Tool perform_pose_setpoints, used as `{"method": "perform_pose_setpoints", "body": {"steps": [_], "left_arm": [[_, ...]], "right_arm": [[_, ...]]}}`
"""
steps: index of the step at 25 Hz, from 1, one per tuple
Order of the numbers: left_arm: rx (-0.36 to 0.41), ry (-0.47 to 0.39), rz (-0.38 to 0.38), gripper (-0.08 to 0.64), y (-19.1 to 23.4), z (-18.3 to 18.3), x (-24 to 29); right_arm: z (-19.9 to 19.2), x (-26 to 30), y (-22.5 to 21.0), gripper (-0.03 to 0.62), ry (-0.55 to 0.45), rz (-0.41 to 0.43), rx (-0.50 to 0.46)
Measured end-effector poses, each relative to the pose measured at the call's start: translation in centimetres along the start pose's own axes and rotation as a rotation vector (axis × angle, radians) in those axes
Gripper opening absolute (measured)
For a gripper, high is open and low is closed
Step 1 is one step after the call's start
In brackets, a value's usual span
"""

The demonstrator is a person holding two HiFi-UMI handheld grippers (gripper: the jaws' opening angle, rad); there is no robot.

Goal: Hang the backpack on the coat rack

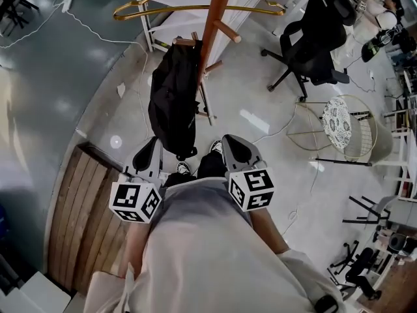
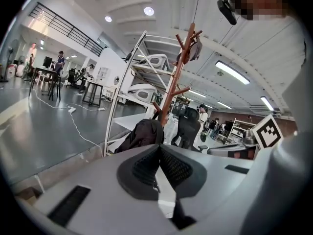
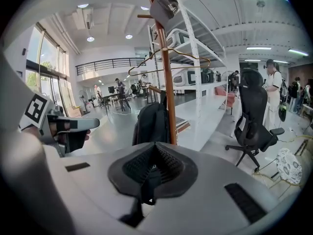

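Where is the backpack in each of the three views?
Head view: backpack in the upper middle, hanging left of the rack pole.
Left gripper view: backpack at the centre, just above the jaws, left of the pole.
Right gripper view: backpack at the centre, just above the jaws, left of the pole.
Shared landmark: the brown rack pole, right beside the backpack in every view.

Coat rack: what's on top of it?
A dark cap hangs over the coat rack's topmost pegs; the peg tip beneath it is covered.
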State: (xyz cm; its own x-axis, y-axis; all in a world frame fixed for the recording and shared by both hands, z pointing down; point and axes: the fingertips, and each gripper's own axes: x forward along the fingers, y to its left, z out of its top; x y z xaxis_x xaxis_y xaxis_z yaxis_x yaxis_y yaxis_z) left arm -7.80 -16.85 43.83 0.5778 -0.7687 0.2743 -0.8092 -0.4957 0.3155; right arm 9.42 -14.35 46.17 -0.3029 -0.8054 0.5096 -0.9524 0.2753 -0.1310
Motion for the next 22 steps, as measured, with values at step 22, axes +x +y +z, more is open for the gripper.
{"method": "perform_pose_setpoints", "body": {"steps": [22], "left_arm": [[0.015,0.002,-0.007,0.002,-1.3,0.7,-0.6]], "right_arm": [[1.4,-1.5,-1.6,0.008,0.042,0.094,-0.072]]}}
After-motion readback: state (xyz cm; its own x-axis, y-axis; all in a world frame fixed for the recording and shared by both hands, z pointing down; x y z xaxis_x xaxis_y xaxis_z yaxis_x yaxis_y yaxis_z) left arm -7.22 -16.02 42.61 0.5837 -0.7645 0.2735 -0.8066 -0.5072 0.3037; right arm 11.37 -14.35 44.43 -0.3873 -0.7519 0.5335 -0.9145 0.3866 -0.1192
